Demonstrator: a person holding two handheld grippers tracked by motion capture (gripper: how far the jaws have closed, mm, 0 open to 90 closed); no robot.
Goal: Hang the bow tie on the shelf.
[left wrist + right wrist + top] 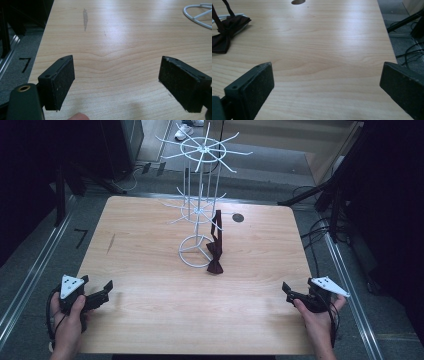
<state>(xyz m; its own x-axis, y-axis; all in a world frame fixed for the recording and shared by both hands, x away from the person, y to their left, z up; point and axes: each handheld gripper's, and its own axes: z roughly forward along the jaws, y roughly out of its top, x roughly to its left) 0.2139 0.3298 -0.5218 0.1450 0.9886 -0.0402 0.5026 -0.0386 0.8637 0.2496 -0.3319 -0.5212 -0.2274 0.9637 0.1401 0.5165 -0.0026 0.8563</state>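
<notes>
Bow tie [215,251] against rack base [196,251]

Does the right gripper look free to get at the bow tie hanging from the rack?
Probably yes: the right gripper is open, and only bare table lies between it and the bow tie, which hangs on the white rack's near side.

- The setting was a lab-type recording station.
- A bare wooden table [150,320] stood on grey flooring.
- Metal rails [30,265], loose cables [320,227] and dark equipment stands [310,195] surrounded it.
</notes>
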